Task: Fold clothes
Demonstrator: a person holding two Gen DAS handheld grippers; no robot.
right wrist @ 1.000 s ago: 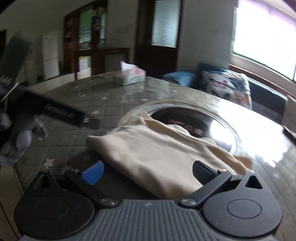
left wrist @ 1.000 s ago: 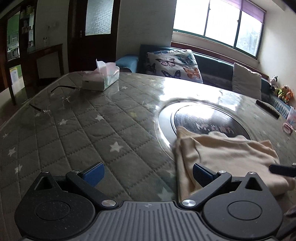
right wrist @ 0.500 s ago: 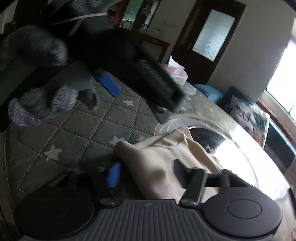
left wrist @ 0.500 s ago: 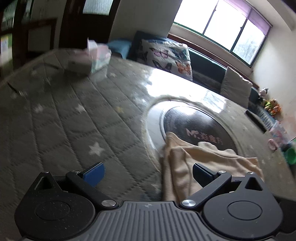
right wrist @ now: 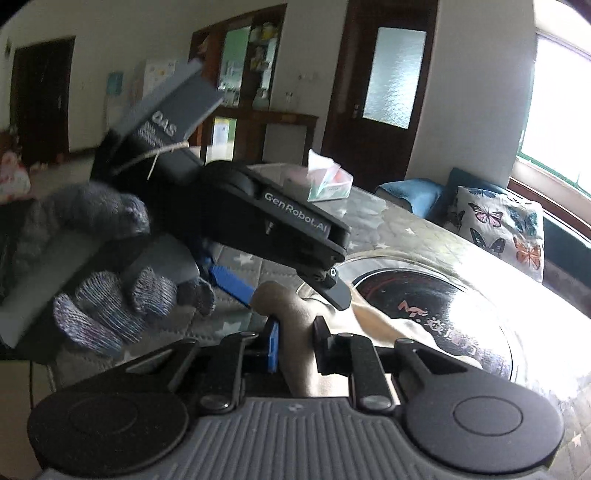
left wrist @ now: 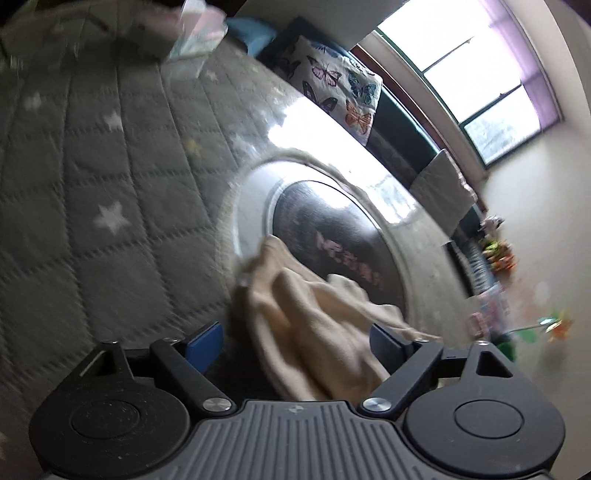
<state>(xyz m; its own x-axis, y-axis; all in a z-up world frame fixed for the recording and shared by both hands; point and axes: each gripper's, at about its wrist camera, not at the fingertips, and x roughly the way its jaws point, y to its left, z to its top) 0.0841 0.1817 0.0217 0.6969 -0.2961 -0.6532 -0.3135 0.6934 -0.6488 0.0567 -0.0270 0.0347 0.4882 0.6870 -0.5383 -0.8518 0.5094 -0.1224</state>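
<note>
A cream garment [left wrist: 314, 325] lies bunched on the quilted grey table, partly over the round glass turntable [left wrist: 332, 229]. My left gripper [left wrist: 295, 339] is open, its fingers either side of the garment's near end, tilted over it. My right gripper [right wrist: 295, 345] is shut on a raised fold of the cream garment [right wrist: 291, 332]. In the right wrist view the left gripper [right wrist: 288, 295] hangs just above that fold, held by a gloved hand [right wrist: 110, 277].
A tissue box [right wrist: 328, 182] stands on the far side of the table, also in the left wrist view [left wrist: 195, 33]. A butterfly cushion [left wrist: 340, 85] lies on the sofa behind. Small toys [left wrist: 498, 254] sit at the right.
My right gripper closed on the garment's edge and lifted a fold. My left gripper swung in over the garment and tilted; the cloth now lies between its open fingers.
</note>
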